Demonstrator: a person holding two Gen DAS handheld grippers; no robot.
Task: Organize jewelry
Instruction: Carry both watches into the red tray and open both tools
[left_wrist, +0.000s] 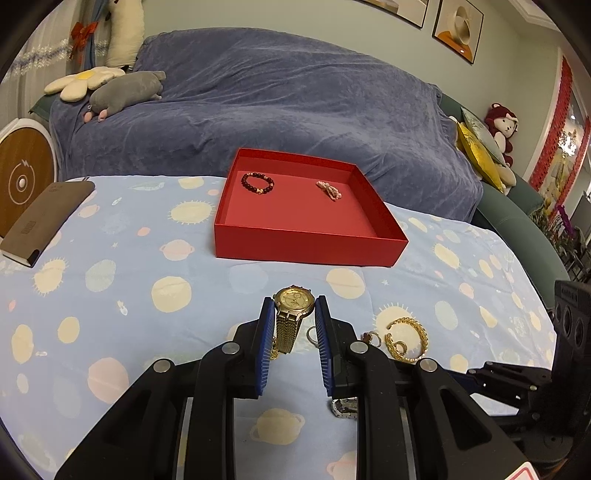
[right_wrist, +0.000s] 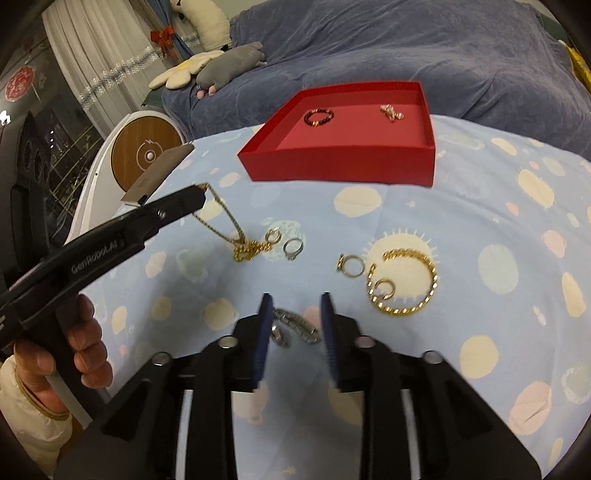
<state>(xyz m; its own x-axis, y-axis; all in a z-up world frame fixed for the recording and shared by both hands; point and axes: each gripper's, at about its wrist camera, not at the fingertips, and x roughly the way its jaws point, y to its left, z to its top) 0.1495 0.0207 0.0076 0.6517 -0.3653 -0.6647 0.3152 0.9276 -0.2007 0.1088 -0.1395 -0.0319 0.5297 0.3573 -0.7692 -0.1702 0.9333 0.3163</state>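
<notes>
My left gripper (left_wrist: 294, 308) is shut on a gold watch (left_wrist: 294, 299), whose band hangs down between the blue pads. In the right wrist view that gripper (right_wrist: 192, 199) is raised at the left, with the gold band trailing down to the cloth. My right gripper (right_wrist: 295, 317) is open low over a silver link watch (right_wrist: 295, 326), which lies between its fingers untouched. A red box (left_wrist: 310, 247) at the back holds a dark bead bracelet (left_wrist: 257, 183) and a pink bead bracelet (left_wrist: 329, 190). A gold chain bracelet (right_wrist: 406, 282) and several rings (right_wrist: 293, 248) lie loose on the cloth.
The table wears a light blue cloth with planet prints (left_wrist: 110, 295). A brown notebook (left_wrist: 44, 221) lies at its left edge beside a round white and wood device (left_wrist: 22, 177). Behind is a sofa under a blue cover (left_wrist: 258, 92) with plush toys. A hand (right_wrist: 85, 332) grips the left tool.
</notes>
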